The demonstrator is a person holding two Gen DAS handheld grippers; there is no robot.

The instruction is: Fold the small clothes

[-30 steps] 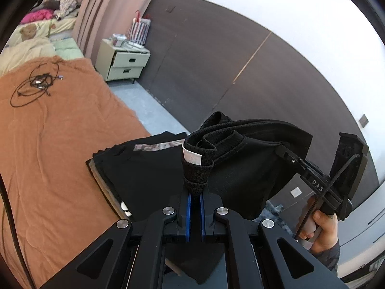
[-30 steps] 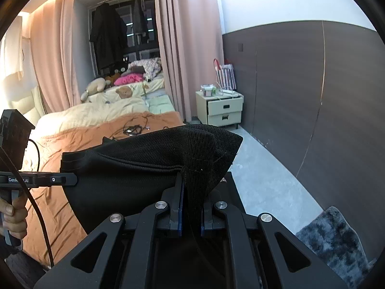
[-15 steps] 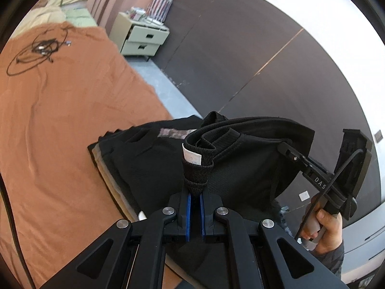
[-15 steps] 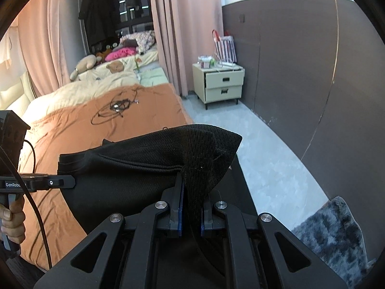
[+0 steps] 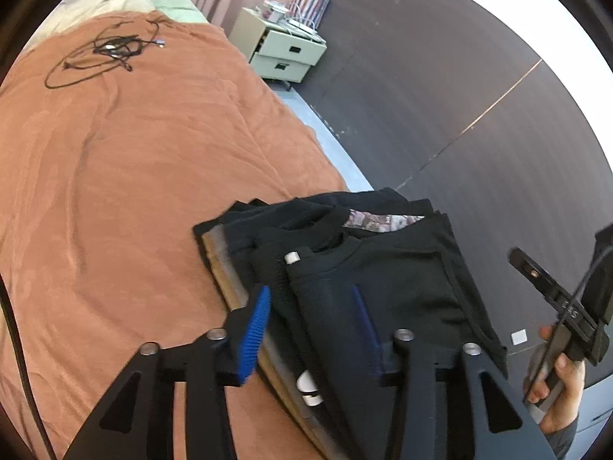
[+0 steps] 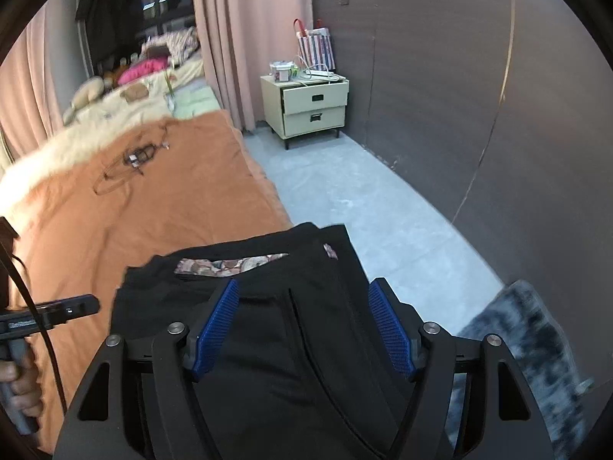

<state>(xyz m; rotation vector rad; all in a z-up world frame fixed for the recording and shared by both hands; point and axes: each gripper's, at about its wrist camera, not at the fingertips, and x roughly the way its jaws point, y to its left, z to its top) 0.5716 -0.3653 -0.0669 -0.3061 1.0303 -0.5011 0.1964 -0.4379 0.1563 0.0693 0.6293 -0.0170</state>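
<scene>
Left wrist view: the left gripper (image 5: 310, 322) has just been opening its jaws; they are spread now, and the folded black garment (image 5: 387, 291) lies loose under them on top of the pile of clothes (image 5: 291, 226); nothing is pinched. The pile sits at the corner of the bed with the orange blanket (image 5: 134, 176), close to the edge; I think a bump from a finger could push the top piece crooked, or slide the pile toward the floor. The nightstand (image 5: 285, 51) has its top drawer a bit open; I cannot tell what is in it.

Right wrist view: the right gripper (image 6: 302, 322) has just been opening too; its jaws are wide apart, with the black garment (image 6: 276, 326) below them and let go. If a blue pad (image 6: 216, 322) snags the cloth when it pulls away, the fold could flip open. A striped bag (image 6: 316, 48) stands on the nightstand (image 6: 310, 105); what it holds is hidden.
</scene>
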